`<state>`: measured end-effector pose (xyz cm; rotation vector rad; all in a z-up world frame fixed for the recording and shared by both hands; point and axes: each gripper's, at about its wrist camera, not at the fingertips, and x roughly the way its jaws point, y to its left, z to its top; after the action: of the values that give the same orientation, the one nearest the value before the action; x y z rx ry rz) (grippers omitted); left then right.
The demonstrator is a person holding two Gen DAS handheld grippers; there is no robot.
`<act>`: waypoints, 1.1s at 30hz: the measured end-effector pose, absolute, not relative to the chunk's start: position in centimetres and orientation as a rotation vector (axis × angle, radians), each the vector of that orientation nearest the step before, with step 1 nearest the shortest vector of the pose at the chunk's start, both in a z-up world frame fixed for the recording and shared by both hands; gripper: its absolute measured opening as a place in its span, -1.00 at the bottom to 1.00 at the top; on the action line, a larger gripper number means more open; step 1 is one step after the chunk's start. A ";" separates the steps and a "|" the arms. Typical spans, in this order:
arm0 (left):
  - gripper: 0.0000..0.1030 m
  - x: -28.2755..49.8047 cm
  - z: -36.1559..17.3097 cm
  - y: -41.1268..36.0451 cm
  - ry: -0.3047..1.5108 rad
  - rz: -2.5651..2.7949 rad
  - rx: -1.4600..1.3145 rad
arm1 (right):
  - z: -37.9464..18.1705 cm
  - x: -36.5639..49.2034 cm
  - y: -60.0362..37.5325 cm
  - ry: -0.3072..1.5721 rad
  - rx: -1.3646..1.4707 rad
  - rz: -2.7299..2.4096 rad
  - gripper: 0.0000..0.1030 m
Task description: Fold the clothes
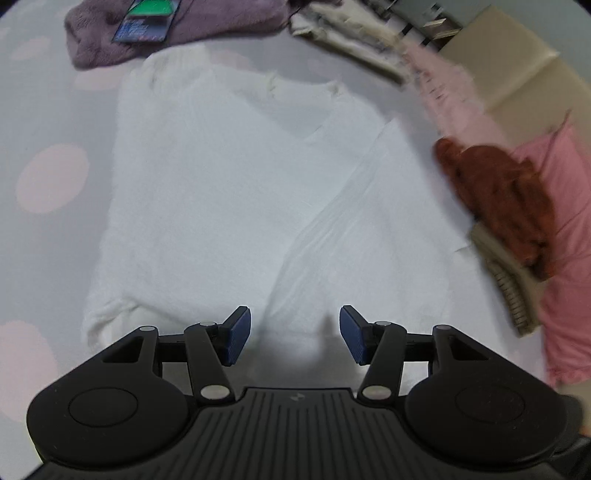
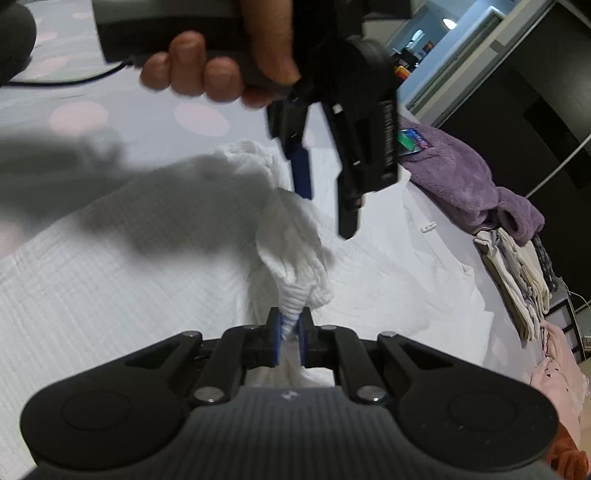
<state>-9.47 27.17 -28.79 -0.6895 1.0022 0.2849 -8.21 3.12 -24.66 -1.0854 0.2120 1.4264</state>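
A white textured garment lies spread on the bed, one sleeve folded diagonally across it. My left gripper is open and empty, hovering just above the garment's near edge. In the right wrist view the left gripper hangs fingers down over the cloth, its blue pad close to a raised fold. My right gripper is shut on a bunched fold of the white garment and holds it lifted off the bed.
The bed sheet is pale grey with pink dots. A purple fleece with a blue-green packet lies at the far side. Folded beige clothes, pink clothes and a rust-brown item line the right edge.
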 end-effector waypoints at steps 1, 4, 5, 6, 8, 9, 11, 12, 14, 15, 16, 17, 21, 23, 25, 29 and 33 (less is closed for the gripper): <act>0.00 -9.5 -29.1 27.2 1.017 0.294 -0.689 | -24.7 -8.2 3.1 0.214 -1.081 1.423 -0.79; -0.09 -9.9 -29.4 27.4 1.017 0.261 -0.745 | -24.7 -8.1 3.0 0.220 -1.071 1.419 -0.79; -0.24 -10.0 -29.3 27.4 1.012 0.247 -0.759 | -24.7 -8.1 3.0 0.221 -1.070 1.418 -0.79; -0.60 -10.2 -29.0 27.4 1.000 0.239 -0.764 | -24.7 -8.2 3.0 0.221 -1.071 1.417 -0.79; -0.72 -10.6 -28.3 27.5 0.976 0.223 -0.774 | -24.7 -8.3 3.0 0.218 -1.075 1.413 -0.79; -0.80 -10.8 -27.9 27.5 0.965 0.215 -0.779 | -24.7 -8.3 3.0 0.214 -1.077 1.408 -0.79; -0.87 -11.2 -27.2 27.6 0.941 0.200 -0.788 | -24.2 -8.4 2.7 0.208 -1.074 1.400 -0.79; -0.87 -11.4 -26.9 27.6 0.929 0.192 -0.793 | -23.9 -8.5 2.6 0.204 -1.070 1.395 -0.79; -0.87 -11.8 -26.3 27.6 0.910 0.181 -0.797 | -23.0 -8.7 2.2 0.198 -1.043 1.390 -0.79; -0.87 -12.0 -26.2 27.6 0.909 0.187 -0.786 | -22.5 -8.8 2.0 0.197 -1.018 1.390 -0.79; -0.87 -12.0 -26.5 27.4 0.923 0.195 -0.771 | -22.3 -8.9 1.9 0.200 -1.003 1.392 -0.79; -0.87 -11.8 -27.2 27.0 0.962 0.206 -0.746 | -22.3 -9.0 2.0 0.201 -1.005 1.394 -0.79; -0.66 -11.1 -29.6 25.8 1.082 0.255 -0.673 | -25.2 -9.3 3.5 0.264 -1.090 1.399 -0.61; -0.58 -11.7 -29.4 25.7 1.058 0.280 -0.703 | -26.7 -9.1 4.1 0.315 -1.135 1.383 -0.30; -0.23 -13.2 -28.3 25.8 1.004 0.290 -0.722 | -26.0 -8.7 3.5 0.332 -1.077 1.379 -0.30; -0.02 -17.9 -26.3 25.0 0.964 0.329 -0.694 | -23.5 -6.6 0.3 0.394 -0.955 1.323 -0.22; -0.02 -23.7 -27.3 22.2 1.020 0.326 -0.765 | -22.8 -2.7 -4.4 0.488 -0.903 1.218 -0.14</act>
<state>-23.68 22.18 -27.28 -0.7651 1.0202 0.3259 -2.72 -4.37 -22.83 -0.9027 0.4885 1.2182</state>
